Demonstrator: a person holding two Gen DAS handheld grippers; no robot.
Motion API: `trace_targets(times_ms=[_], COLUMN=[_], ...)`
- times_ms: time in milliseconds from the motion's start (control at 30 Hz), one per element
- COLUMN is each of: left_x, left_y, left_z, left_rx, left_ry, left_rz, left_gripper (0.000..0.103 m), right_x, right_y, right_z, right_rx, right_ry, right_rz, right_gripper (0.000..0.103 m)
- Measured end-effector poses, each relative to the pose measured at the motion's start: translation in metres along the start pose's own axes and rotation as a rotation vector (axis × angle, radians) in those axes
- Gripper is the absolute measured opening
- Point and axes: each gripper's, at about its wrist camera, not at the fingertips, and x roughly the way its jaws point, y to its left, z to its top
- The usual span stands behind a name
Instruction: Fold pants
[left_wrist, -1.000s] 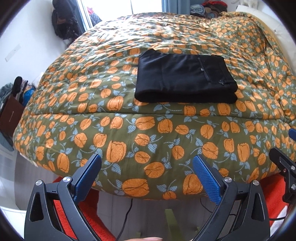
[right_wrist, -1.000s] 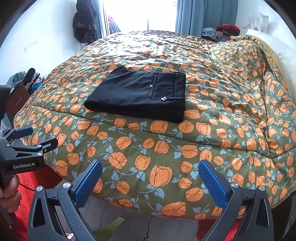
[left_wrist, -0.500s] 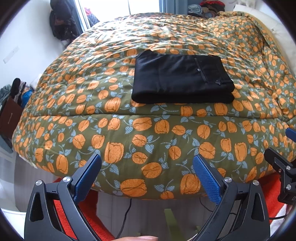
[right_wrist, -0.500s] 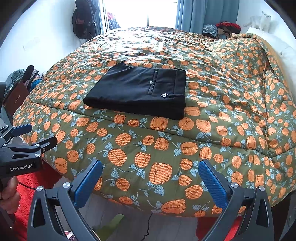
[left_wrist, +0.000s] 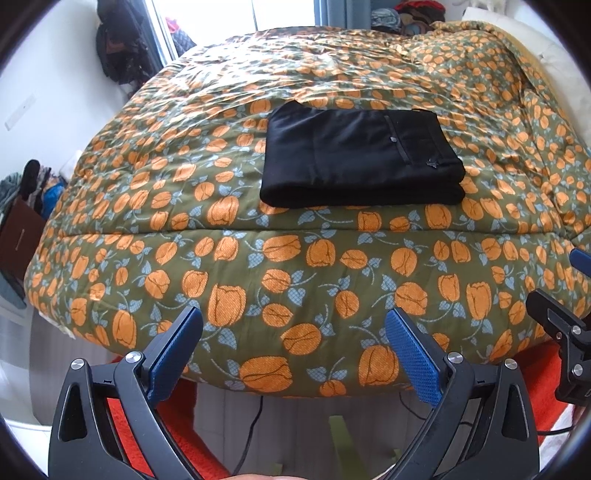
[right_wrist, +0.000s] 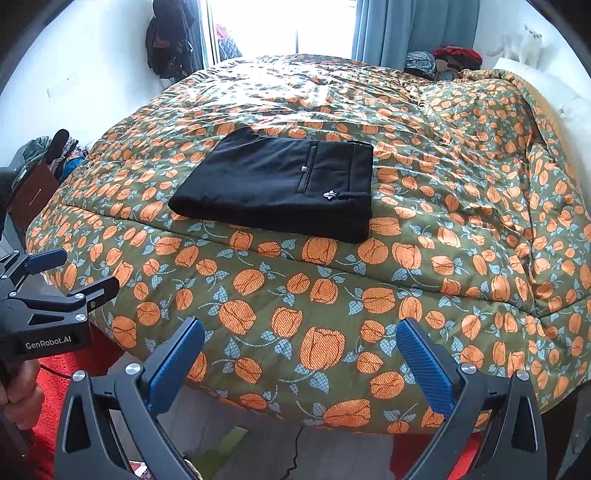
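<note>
Folded black fabric pants (left_wrist: 360, 162) lie as a neat flat rectangle on a bed covered by an olive-green quilt printed with orange tulips (left_wrist: 295, 266). The pants sit near the quilt's front edge, with a back pocket, a small button and a tiny white emblem facing up; the thick folded edge faces the cameras. Nothing touches them.

Both sets of tongs hang in the air in front of the bed, below the quilt's hanging edge and well apart from the pants. The left tongs (left_wrist: 293, 350) stand wide apart, with blue textured pads (left_wrist: 412, 360) on black arms and nothing between them. The right tongs (right_wrist: 299, 360) are likewise spread wide and hold nothing. In the right wrist view the left tongs also appear from the side at the left edge, and a hand (right_wrist: 16, 387) grips their handle low in the corner.

Under the bed, a red carpet (right_wrist: 59, 380) and a thin black cable (right_wrist: 295, 454) lie on the pale floor. Behind the bed are a bright window with blue curtains (right_wrist: 402, 31), dark clothes hanging on the white wall (right_wrist: 168, 40), and a white cat (right_wrist: 526, 42) at the far right.
</note>
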Motion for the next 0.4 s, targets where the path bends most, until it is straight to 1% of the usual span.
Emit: trace_targets(times_ms=[267,400], left_x=[0.0000,-0.0017], left_y=[0.0006,-0.0001], left_z=[0.0006,0.0003], left_rx=[0.008,0.013], left_ry=[-0.001,-0.019], left_rz=[-0.003,0.021], left_gripper=[0.100,0.100], right_x=[-0.0001,-0.0002], right_y=[-0.0003,-0.0005], right_z=[-0.0002,-0.0001], right_rx=[-0.001,-0.001], right_ry=[0.001,-0.001], right_rz=[-0.002,-0.001], right_gripper=[0.102,0.103])
